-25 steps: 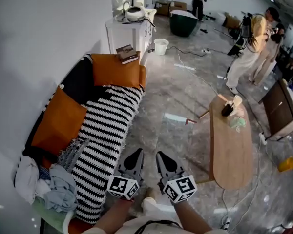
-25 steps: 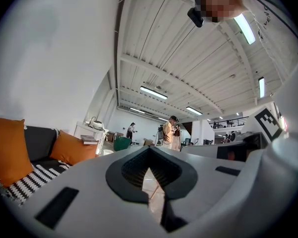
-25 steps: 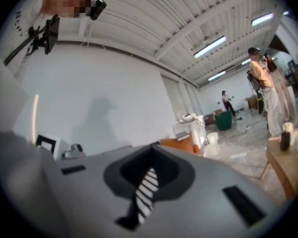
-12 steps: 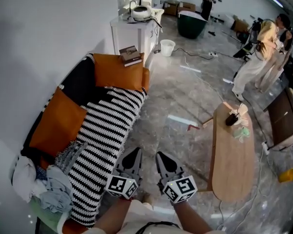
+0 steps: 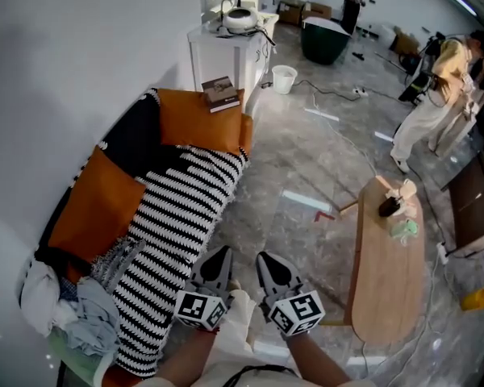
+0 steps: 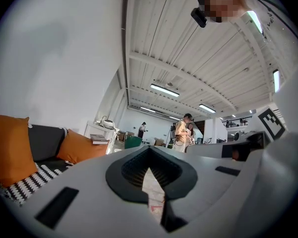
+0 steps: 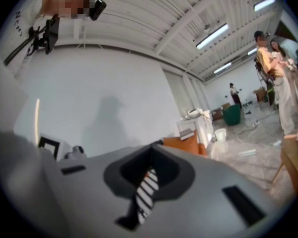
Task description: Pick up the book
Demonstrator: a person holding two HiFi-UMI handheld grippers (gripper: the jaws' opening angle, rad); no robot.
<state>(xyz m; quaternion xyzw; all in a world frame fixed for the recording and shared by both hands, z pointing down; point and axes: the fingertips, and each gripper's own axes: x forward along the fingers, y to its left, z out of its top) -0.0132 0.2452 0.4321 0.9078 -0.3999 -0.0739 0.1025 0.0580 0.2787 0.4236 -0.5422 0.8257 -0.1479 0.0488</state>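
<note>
Both tools sit low and side by side: the left gripper (image 5: 217, 258) has its jaws pressed together with nothing between them, and the right gripper (image 5: 271, 263) is closed and empty just the same, both pointing level down the room. To their left runs the black-and-white striped sofa (image 5: 173, 224); to their right stands the long wooden table (image 5: 385, 280). Well ahead, the book (image 5: 221, 93) lies atop the far orange cushion (image 5: 195, 121), just beside the white cabinet (image 5: 230, 55).

Head camera looks steeply down on grey left tongs (image 5: 223, 255) and right tongs (image 5: 263, 258); theirs face level, sharing the black-and-white striped sofa (image 5: 177, 216) ahead
</note>
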